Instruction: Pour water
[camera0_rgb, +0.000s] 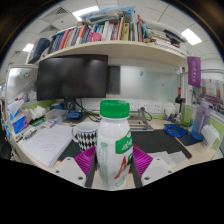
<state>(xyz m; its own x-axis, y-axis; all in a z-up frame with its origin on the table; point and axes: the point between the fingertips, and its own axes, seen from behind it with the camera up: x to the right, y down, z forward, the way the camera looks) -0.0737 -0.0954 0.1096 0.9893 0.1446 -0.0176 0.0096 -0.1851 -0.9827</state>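
A white plastic bottle with a green cap and a green and red label stands upright between my fingers. My gripper is shut on the bottle: both magenta pads press against its sides. The bottle fills the middle of the view and hides what lies directly ahead of the fingers. Whether it rests on the desk or hangs above it cannot be seen.
A desk lies beyond, with a dark monitor behind the bottle to the left and a keyboard left of the fingers. A blue bowl sits to the right. A shelf of books runs overhead.
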